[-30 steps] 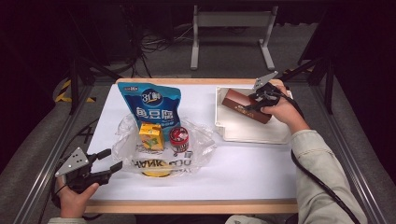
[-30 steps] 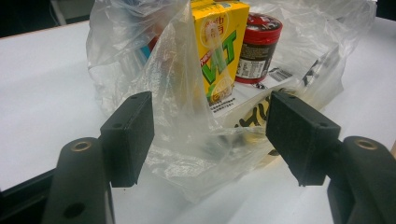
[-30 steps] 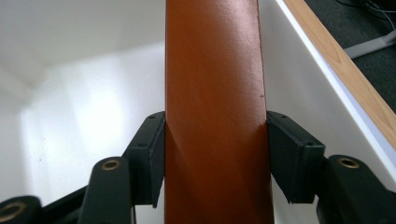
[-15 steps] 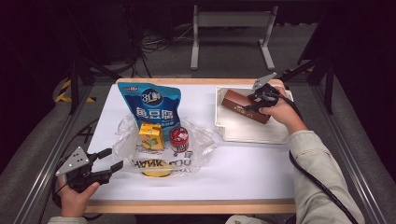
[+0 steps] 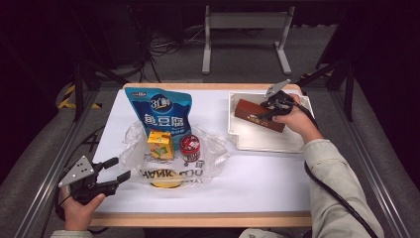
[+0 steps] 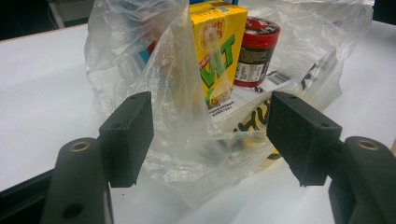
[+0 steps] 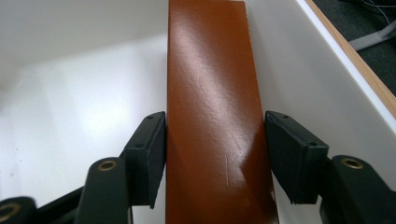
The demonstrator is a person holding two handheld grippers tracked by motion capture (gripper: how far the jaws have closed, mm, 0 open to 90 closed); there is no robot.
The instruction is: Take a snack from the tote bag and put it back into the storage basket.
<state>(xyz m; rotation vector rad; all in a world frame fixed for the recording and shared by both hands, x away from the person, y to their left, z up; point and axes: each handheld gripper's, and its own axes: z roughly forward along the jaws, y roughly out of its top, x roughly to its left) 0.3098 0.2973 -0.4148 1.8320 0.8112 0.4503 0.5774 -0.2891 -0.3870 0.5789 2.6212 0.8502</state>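
A long brown box lies slanted in the white tray at the far right. My right gripper is shut on it, and in the right gripper view both pads press the sides of the brown box near the wall of the tray. A clear plastic bag lies mid-table around a yellow drink carton and a red-lidded jar. My left gripper is open at the front left, its jaws framing the edge of the bag, apart from it.
A blue snack pouch lies flat behind the bag. The table is covered in white, with a wooden front edge. Metal rails run along both sides, and dark floor with cables and a stand lies beyond.
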